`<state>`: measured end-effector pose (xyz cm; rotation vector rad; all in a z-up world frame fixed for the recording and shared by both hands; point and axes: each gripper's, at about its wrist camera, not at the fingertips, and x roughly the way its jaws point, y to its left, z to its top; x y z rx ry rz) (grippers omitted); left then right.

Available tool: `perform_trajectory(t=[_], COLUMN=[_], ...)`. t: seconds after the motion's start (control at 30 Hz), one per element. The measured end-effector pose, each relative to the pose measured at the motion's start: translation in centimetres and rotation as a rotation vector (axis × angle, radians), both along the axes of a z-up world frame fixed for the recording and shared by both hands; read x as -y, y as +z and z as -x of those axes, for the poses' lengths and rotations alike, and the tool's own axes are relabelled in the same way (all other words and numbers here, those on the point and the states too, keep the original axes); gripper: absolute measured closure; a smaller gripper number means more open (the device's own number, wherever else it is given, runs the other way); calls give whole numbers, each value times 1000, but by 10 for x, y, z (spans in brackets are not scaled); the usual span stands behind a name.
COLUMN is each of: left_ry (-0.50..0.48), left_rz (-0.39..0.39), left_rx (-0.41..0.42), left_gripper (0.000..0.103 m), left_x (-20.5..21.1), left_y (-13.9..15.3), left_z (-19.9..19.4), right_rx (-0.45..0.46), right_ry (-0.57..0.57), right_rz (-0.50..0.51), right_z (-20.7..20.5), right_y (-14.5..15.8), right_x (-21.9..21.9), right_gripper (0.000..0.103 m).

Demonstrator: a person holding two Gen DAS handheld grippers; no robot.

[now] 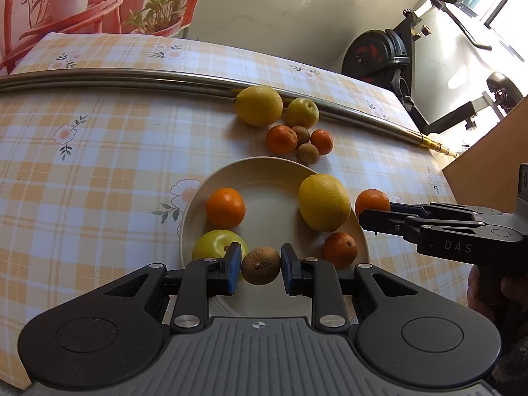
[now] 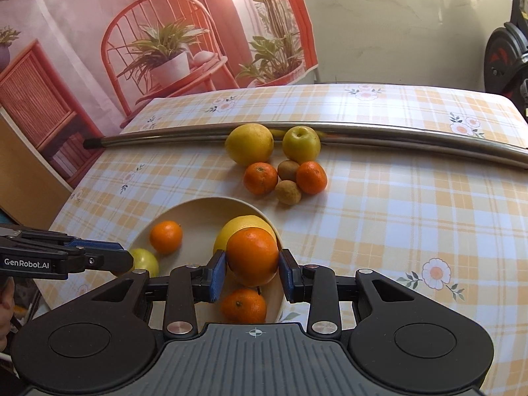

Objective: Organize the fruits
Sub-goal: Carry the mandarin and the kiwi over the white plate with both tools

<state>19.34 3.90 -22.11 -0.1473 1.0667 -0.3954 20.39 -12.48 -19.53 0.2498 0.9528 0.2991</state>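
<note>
Left wrist view: my left hand-held gripper [image 1: 260, 265] grasps a kiwi [image 1: 260, 265], right hand-held gripper [image 2: 252, 275] a tangerine [image 2: 252, 255], both over the plate [image 1: 264, 168] holding five fruits; six left on the bench [image 1: 99, 151].

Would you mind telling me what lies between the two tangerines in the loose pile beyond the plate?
A small brown kiwi sits between the left tangerine and the right tangerine, touching or nearly touching both. The right wrist view shows it most clearly.

rail [image 1: 132, 77] – shiny metal | plate [image 1: 264, 171] – smooth, matt | tblcloth [image 1: 99, 171] – glossy
</note>
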Motion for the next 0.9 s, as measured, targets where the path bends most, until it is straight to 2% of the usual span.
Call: perform_trajectory(t=[0.23, 0.4, 0.9], left_ry=[-12, -21, -25], left_rz=[-26, -62, -118], left_rx=[-23, -7, 30], left_gripper=[76, 76, 76], left_x=[-3, -2, -1], left_y=[-15, -21, -35], left_z=[15, 20, 10], right_rx=[-31, -43, -127], right_ry=[51, 89, 117], right_rz=[-10, 13, 42], right_z=[19, 27, 31], right_y=[0, 0, -21], right_x=[-19, -31, -44], right_gripper=[72, 72, 72])
